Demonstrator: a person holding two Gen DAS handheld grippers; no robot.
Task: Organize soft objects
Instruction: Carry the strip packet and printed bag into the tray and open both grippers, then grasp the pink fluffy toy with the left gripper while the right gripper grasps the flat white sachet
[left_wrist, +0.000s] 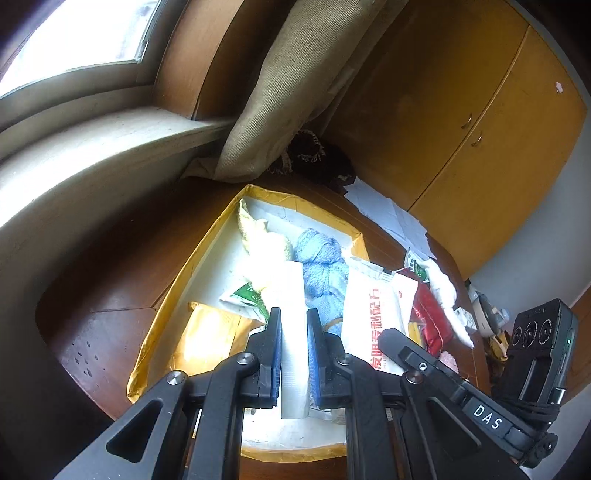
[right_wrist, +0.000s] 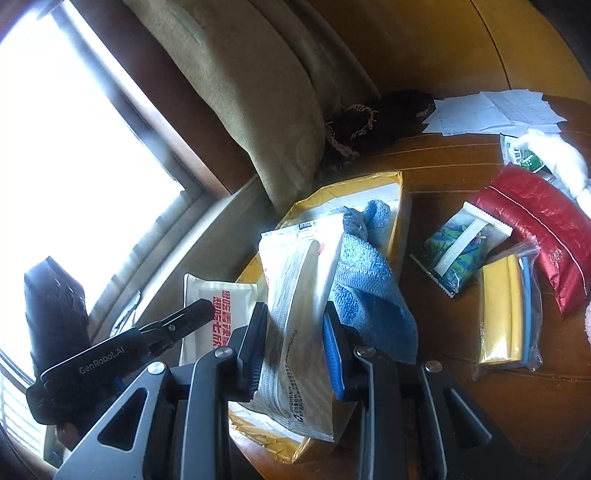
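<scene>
A shallow cardboard box (left_wrist: 207, 258) with a yellow rim lies on the brown table. In it are a yellow cloth (left_wrist: 266, 243), a blue towel (left_wrist: 321, 266) and a green-white packet (left_wrist: 243, 295). My left gripper (left_wrist: 294, 314) is shut on a white pack (left_wrist: 294, 354), seen edge-on above the box. My right gripper (right_wrist: 295, 310) is shut on a white zip pouch (right_wrist: 299, 280), held upright over the box (right_wrist: 369, 181) beside the blue towel (right_wrist: 365, 280). That pouch shows red lettering in the left wrist view (left_wrist: 373, 317).
On the table to the right lie a red foil bag (right_wrist: 539, 221), a colourful packet (right_wrist: 458, 251), yellow and blue cloths in a clear bag (right_wrist: 506, 317), white wadding (right_wrist: 557, 162) and papers (right_wrist: 491, 110). A curtain (right_wrist: 258, 103) hangs behind; a yellow cabinet (left_wrist: 461, 110) stands at the back right.
</scene>
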